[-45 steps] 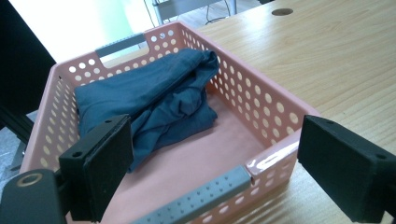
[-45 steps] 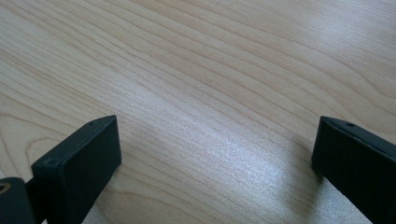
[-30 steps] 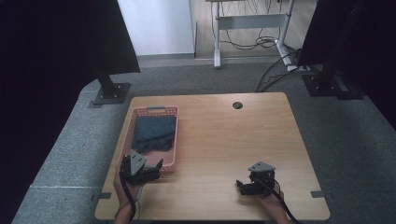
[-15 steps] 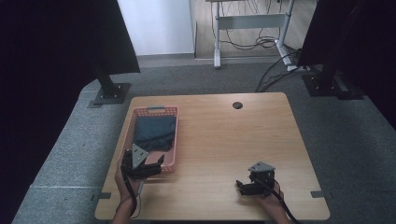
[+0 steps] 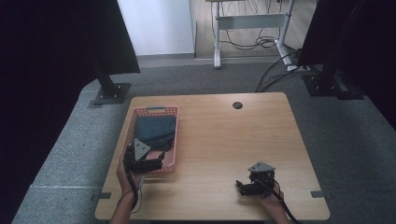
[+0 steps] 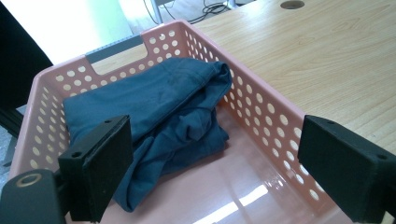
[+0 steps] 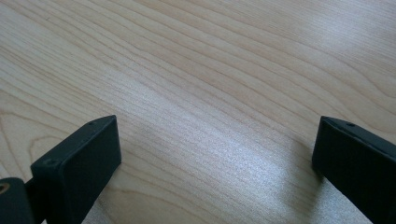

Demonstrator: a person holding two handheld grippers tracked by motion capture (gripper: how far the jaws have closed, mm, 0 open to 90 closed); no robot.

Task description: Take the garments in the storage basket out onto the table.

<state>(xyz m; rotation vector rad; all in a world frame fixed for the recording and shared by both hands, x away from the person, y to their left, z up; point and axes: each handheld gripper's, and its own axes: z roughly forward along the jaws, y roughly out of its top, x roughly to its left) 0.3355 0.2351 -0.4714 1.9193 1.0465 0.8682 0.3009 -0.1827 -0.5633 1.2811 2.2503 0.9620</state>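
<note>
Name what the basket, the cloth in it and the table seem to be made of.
Basket: likely plastic, pink, glossy, walls full of holes. Cloth: soft woven fabric, dark blue, matte, creased in folds. Table: wood or wood-look laminate, pale, visible grain.

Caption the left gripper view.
Open left gripper over a pink perforated plastic basket holding crumpled dark blue cloth.

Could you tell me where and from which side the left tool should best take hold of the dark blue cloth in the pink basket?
Probably the raised bunched fold of the dark blue cloth, near its middle. It stands proud of the basket floor, so a jaw could close on either side. The left tool, jaws open, should come from above, over the basket's near end, since the walls block a sideways approach.
</note>
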